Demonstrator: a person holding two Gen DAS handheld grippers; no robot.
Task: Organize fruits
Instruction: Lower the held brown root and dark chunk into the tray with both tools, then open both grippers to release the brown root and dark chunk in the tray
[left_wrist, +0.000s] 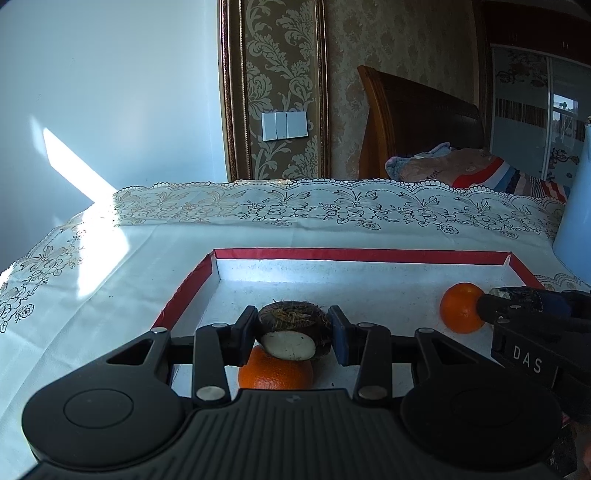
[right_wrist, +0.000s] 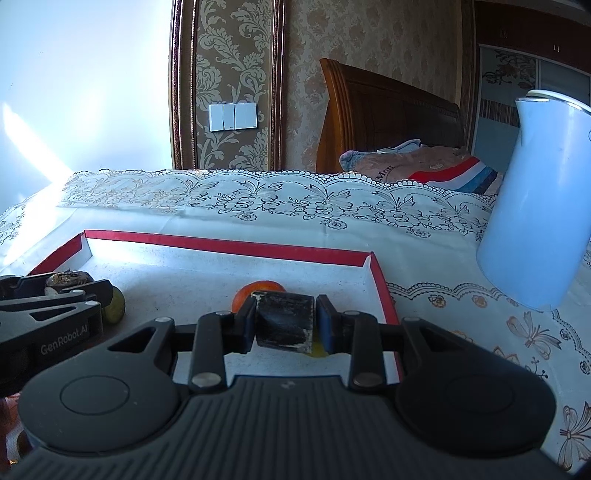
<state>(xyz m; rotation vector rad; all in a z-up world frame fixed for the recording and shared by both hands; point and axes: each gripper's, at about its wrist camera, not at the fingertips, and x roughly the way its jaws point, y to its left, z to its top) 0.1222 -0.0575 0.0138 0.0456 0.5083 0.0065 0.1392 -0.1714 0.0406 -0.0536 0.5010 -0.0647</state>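
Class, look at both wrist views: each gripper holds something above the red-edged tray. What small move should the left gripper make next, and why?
Probably lower and release. The left gripper is shut on a brown, cut-faced fruit above the tray, right over an orange. Shifting slightly toward bare tray floor first seems wise, so it does not land on the orange.

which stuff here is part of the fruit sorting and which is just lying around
Part of the job:
- red-edged tray
- brown husked piece held in left gripper
- dark chunk held in right gripper
- oranges
- green fruit

Just lying about:
- white kettle
- lace tablecloth
- bedding
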